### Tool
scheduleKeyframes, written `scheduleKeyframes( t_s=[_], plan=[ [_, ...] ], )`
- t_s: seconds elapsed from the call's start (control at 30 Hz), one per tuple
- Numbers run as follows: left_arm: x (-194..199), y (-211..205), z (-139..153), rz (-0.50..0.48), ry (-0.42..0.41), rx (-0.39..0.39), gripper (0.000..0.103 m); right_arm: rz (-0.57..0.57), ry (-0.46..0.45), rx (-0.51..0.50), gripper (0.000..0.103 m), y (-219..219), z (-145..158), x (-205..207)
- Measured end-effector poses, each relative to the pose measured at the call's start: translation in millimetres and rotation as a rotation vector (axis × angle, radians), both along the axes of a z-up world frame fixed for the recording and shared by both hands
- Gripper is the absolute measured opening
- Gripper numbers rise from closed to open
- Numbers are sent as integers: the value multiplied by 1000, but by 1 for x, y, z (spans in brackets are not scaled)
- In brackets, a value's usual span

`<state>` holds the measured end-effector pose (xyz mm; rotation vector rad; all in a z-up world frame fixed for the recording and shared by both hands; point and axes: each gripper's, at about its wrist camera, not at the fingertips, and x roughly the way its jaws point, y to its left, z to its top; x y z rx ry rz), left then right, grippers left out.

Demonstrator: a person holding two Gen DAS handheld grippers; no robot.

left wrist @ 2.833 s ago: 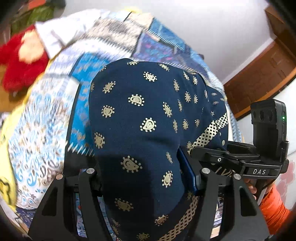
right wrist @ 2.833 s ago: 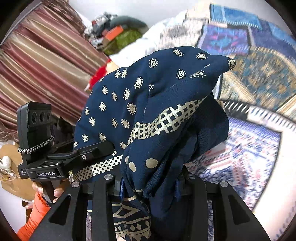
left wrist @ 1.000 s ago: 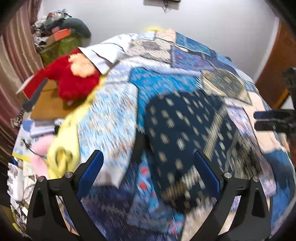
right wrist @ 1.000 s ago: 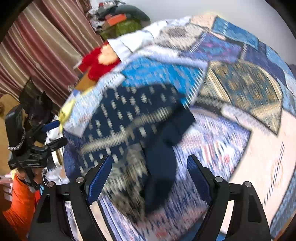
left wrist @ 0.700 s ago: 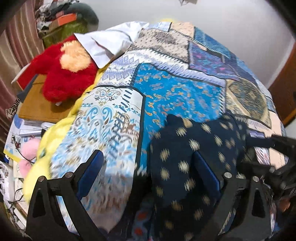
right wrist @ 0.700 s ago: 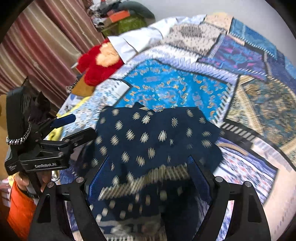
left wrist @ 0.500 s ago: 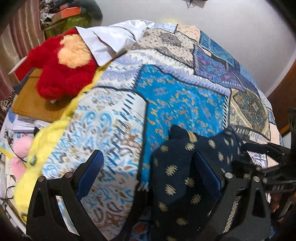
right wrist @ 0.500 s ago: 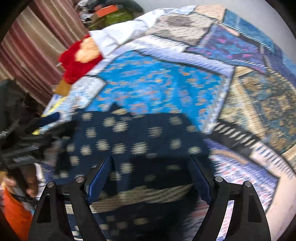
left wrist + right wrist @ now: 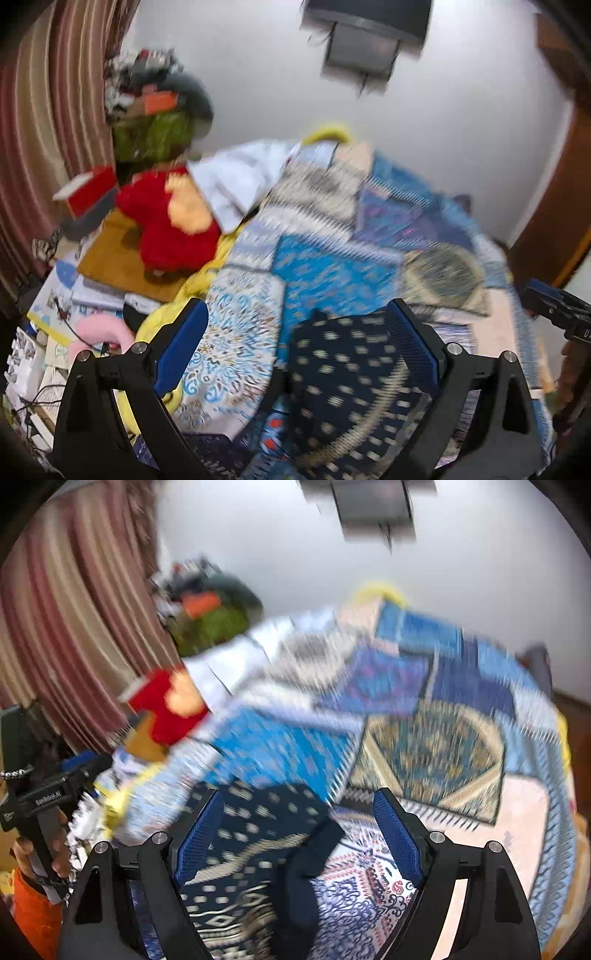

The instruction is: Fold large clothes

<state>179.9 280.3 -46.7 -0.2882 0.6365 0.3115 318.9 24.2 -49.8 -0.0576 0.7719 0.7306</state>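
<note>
A: Where is the navy garment [image 9: 347, 384]?

B: Lying on the patchwork bedspread [image 9: 332, 266], near the edge closest to the person. In the right wrist view it [image 9: 255, 834] sits low between the blue pads, with the pale patterned band crossing its lower part.

A: Is either tool holding it?

B: No. The left gripper [image 9: 295, 343] has its jaws spread wide with nothing between them, and the right gripper [image 9: 295, 819] is the same, splayed apart above the cloth. Both views are smeared by motion, so I can't tell if the cloth is neatly squared; it looks like a compact dark bundle, which I'd read as at least one fold made.

A: Why so wide open, do you think?

B: Probably so the fingers clear the fabric and can take a fresh edge. The two tools flank the garment, one on each side, which suits grabbing opposite corners.

A: Anything close enough to get in the way?

B: The red plush toy [image 9: 166, 225] and a white pillow [image 9: 236, 181] sit well apart, toward the curtain [image 9: 77, 627] side
</note>
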Motion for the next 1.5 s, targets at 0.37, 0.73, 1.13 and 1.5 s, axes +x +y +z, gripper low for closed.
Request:
scheduleKeyframes(
  t_s=[0.37,0.73,1.13,1.5],
  plan=[
    [-137,-112,108,-63,-356,173,98,4,-361,292,82,-66,120,-169],
    [-199,-171,109,31,-425,299,99,-56,-429,291,82,-95,116,-258],
    [-195,-183,92,-4,-364,264,103,-135,-454,189,103,-100,95,-273],
    [-194,-181,89,-3,-356,279,103,-130,-461,155,103,-95,94,-270]
  ],
)
